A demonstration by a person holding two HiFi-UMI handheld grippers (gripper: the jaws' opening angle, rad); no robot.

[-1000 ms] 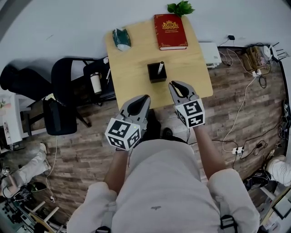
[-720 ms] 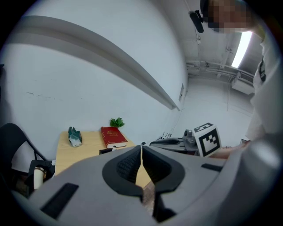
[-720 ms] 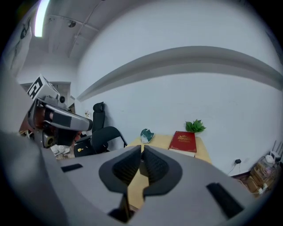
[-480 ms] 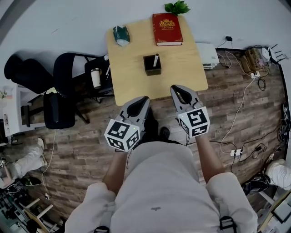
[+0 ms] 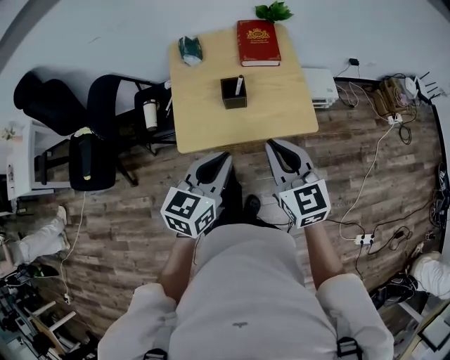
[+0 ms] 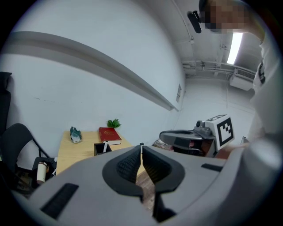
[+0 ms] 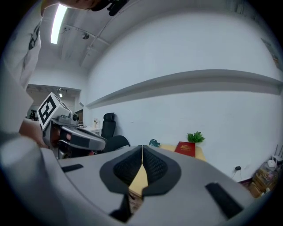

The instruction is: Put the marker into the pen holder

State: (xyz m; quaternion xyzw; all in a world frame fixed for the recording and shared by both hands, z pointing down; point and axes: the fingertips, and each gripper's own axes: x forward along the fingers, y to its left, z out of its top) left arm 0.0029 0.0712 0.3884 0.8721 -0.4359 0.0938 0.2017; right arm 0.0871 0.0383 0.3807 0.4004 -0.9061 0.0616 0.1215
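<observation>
Black office chairs [image 5: 91,151] stand at the left on the wood-plank floor [image 5: 126,239]. Beside them, the pale wooden tabletop [image 5: 204,130] carries a small teal object [image 5: 188,49] at its far left corner. The left claw [image 5: 222,159] hangs just short of the tabletop's near edge, over the floor, its jaws pressed together on nothing. Mid-tabletop stands the black pen holder [image 5: 229,98], with the white marker [image 5: 239,84] inside it, one end showing above the rim. A red book [image 5: 258,43] lies at the far edge, its gold emblem and lettering too small to read; a green plant [image 5: 274,10] sits just behind it. The right claw [image 5: 275,148] also hangs off the near edge, jaws together and empty. Each claw's cube bears black-and-white square patterns. Cables [image 5: 380,162] trail across the floor at the right.
</observation>
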